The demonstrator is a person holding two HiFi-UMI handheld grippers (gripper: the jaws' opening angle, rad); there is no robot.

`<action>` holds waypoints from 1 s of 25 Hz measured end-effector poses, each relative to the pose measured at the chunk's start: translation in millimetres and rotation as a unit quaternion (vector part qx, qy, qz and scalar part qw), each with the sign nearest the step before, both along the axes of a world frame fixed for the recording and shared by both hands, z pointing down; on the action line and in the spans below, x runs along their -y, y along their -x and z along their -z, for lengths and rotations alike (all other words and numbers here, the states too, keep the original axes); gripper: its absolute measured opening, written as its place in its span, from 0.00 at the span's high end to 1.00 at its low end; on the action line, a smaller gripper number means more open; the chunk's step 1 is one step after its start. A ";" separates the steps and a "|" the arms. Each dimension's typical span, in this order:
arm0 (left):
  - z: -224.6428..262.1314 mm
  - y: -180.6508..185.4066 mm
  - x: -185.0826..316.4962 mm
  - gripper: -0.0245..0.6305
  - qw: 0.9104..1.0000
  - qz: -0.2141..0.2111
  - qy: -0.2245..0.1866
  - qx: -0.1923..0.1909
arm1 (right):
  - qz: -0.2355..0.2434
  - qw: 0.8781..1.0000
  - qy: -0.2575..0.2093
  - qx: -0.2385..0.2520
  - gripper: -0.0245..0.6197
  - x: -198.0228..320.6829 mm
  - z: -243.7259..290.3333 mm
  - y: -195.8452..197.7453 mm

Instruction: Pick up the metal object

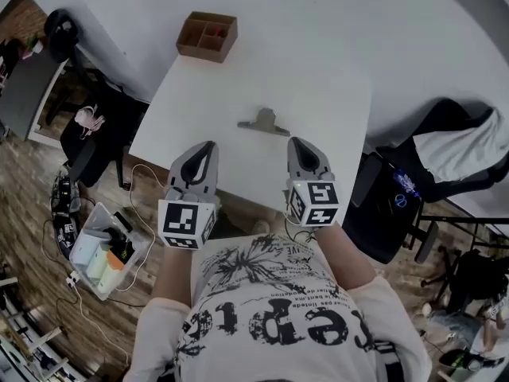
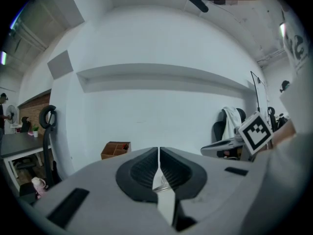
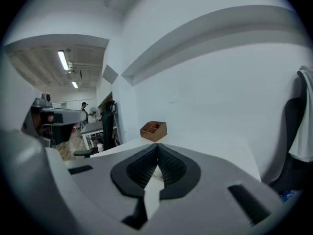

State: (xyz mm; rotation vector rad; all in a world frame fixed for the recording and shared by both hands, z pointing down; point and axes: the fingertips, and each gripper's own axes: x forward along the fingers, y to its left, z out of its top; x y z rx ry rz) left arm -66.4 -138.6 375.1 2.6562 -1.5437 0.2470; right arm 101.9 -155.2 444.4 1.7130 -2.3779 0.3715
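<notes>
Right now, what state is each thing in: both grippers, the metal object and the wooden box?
Left gripper: shut, empty.
Right gripper: shut, empty.
Metal object: lying flat on the table, untouched.
Wooden box: upright, open on top, at the table's far edge.

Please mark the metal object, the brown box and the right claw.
metal object point(image 1: 265, 122): head view, middle of its body, on the white table.
brown box point(image 1: 199, 51): head view, its near outer wall.
right claw point(image 1: 297, 141): head view, the closed tips.
</notes>
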 end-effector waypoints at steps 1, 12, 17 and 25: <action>-3.2 -1.2 10.3 0.94 1.000 -0.010 0.003 0.000 | -0.008 1.000 0.008 0.002 0.98 8.3 -5.4 -0.2; -19.9 7.0 127.5 0.94 0.993 -0.116 0.028 -0.005 | -0.103 0.991 0.089 0.002 0.94 83.0 -56.2 9.2; -45.5 17.2 162.8 0.94 0.988 -0.147 0.052 -0.003 | -0.116 0.981 0.155 -0.007 0.80 104.5 -104.2 22.6; -99.3 32.7 210.1 0.94 0.979 -0.178 0.094 0.020 | -0.159 0.955 0.248 -0.020 0.60 133.5 -179.0 26.3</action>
